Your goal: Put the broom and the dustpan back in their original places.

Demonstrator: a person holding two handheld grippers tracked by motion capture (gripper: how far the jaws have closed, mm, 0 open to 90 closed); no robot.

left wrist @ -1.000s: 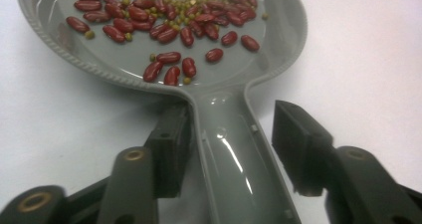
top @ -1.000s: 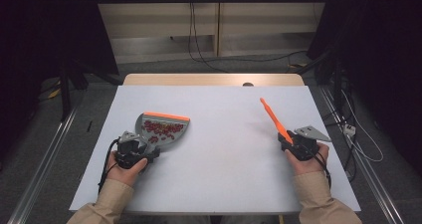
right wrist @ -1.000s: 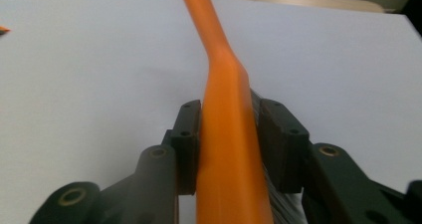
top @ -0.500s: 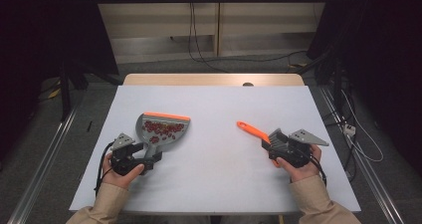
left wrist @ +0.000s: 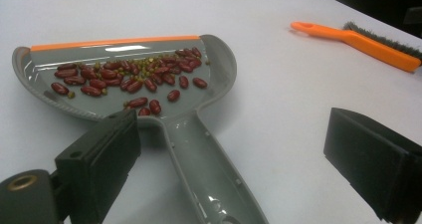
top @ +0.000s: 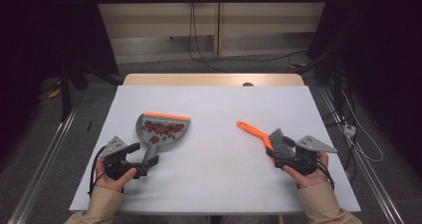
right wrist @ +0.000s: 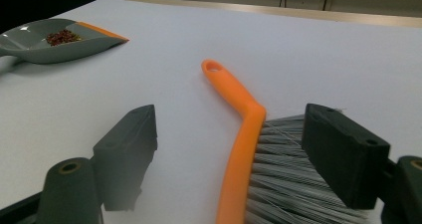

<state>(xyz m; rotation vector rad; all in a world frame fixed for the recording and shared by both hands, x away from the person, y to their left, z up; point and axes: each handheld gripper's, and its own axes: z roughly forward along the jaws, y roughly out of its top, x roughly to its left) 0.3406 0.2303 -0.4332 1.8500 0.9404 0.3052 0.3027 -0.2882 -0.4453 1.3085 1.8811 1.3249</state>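
A grey dustpan (top: 163, 129) with an orange lip lies flat on the white table, holding several red beans (left wrist: 124, 77). Its handle (left wrist: 209, 174) runs between the jaws of my left gripper (top: 145, 157), which have just been opening and stand clear of it on both sides. An orange brush (top: 259, 134) with grey bristles (right wrist: 288, 184) lies on the table at the right. My right gripper (top: 279, 152) straddles its head; its jaws have just been opening too, and the left one stands well off the orange back (right wrist: 241, 154).
The white table (top: 219, 184) has a wooden strip along its far edge with a small dark object (top: 247, 84) on it. Cables run across the floor behind. Metal rails flank the table on both sides.
The brush, held tilted up in the right gripper before, now lies flat on the table with the jaws spread. The left jaws have let go of the dustpan handle and drawn back slightly.
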